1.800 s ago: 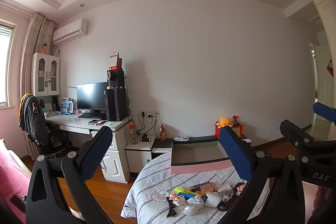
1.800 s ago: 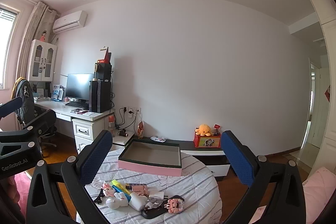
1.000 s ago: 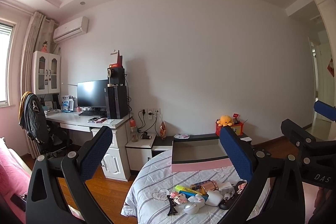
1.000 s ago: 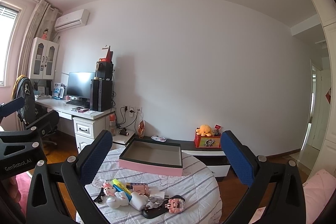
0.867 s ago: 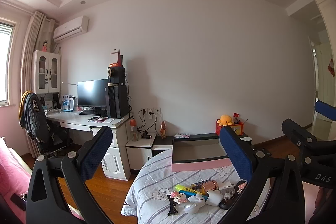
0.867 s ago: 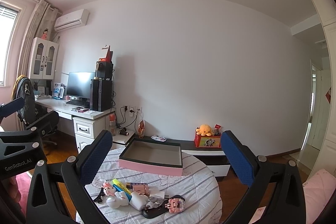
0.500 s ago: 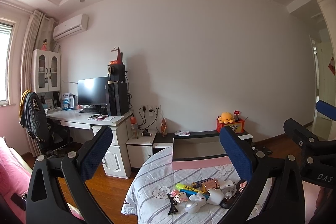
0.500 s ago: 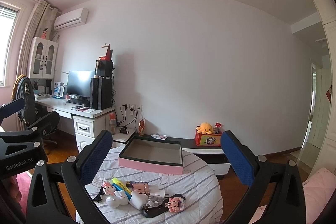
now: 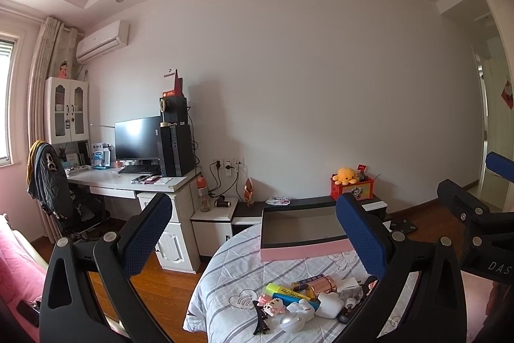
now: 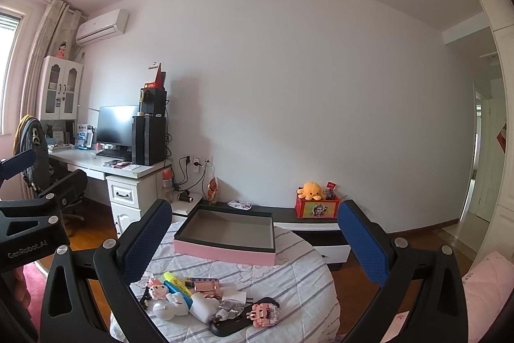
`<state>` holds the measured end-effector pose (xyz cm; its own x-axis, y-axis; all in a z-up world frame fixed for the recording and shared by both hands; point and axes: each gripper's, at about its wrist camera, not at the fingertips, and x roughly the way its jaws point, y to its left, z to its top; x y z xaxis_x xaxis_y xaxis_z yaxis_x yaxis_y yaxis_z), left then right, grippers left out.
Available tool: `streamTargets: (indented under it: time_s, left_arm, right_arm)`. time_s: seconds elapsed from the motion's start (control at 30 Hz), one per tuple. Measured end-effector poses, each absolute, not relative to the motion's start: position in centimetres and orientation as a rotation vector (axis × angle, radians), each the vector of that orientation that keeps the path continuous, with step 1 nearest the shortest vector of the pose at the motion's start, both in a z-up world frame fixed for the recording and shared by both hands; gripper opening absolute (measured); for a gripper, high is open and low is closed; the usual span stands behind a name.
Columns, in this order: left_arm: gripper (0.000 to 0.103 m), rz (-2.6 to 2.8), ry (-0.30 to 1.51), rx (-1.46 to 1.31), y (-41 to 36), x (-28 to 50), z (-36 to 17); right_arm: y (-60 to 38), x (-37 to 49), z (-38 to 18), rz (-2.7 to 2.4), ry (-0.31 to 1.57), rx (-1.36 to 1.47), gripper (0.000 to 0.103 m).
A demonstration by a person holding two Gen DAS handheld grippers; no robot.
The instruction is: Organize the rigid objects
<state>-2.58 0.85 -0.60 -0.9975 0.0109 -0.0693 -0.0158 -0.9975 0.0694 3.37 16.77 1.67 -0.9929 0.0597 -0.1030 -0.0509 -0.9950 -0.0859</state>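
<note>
A round table with a striped cloth [image 10: 298, 272] holds a shallow pink-sided box [image 10: 225, 251] at its far side, also seen in the left wrist view [image 9: 302, 251]. A pile of small items lies at the near side: a yellow highlighter [image 10: 175, 280], a rose-gold tube [image 10: 205, 286], a white bottle [image 10: 202, 311], a pink brick figure [image 10: 263, 312], a black hair clip [image 9: 260, 322]. My left gripper [image 9: 253, 233] and my right gripper [image 10: 253, 233] are both open and empty, held high above the table.
A white desk [image 10: 125, 172] with a monitor and tower stands at the left, with an office chair [image 9: 51, 182] beside it. A low black cabinet [image 10: 308, 230] with an orange plush on a red box stands behind the table. Wooden floor surrounds the table.
Both views have shifted slightly; the table and its items sit a little lower and closer in frame. Both grippers stay open. Nothing on the table has moved.
</note>
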Motion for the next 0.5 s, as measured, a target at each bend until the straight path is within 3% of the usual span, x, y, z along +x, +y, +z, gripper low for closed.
streamTargets:
  time_s: [0.5]
  left_arm:
    - [0.103, 3.106, 0.137, -0.184, 2.1, -6.4, -0.9]
  right_arm:
    - [18.3, 0.5, 1.0, 3.033, -0.103, -0.198, 0.103]
